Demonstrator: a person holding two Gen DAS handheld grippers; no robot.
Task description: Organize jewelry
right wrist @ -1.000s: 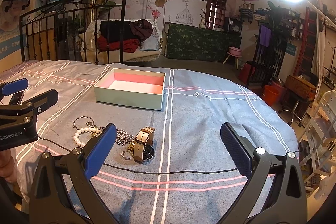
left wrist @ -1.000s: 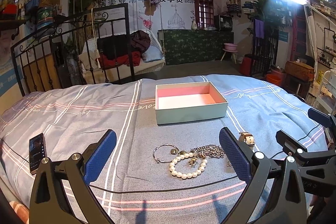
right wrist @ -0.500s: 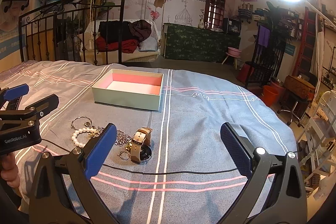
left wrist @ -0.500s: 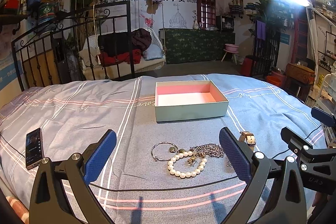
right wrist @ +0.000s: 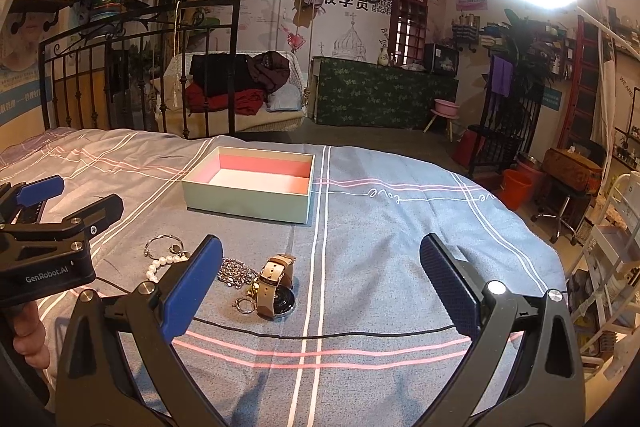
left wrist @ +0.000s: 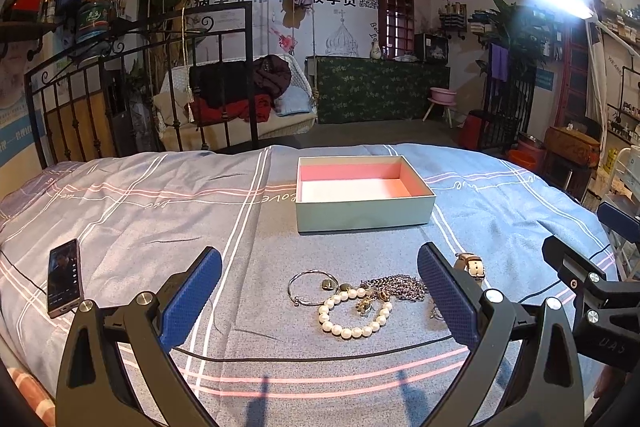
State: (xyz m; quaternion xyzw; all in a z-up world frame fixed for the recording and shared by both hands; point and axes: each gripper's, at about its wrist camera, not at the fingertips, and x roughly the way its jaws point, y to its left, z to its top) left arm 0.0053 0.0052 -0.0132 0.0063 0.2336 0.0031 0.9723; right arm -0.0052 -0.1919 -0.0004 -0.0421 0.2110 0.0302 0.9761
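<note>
- Phone lies far left of the box, near the bedspread edge.
- Left gripper, spread wide, hovers empty above pearl bracelet, short of the box.
- Watch lies right of the pearls; right gripper gapes empty.

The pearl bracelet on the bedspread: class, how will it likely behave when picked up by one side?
The pearl bracelet would probably droop, being separate round beads in a loop. It may drag the chain along, since they appear tangled. Smooth pearls could slip between fingers.
</note>
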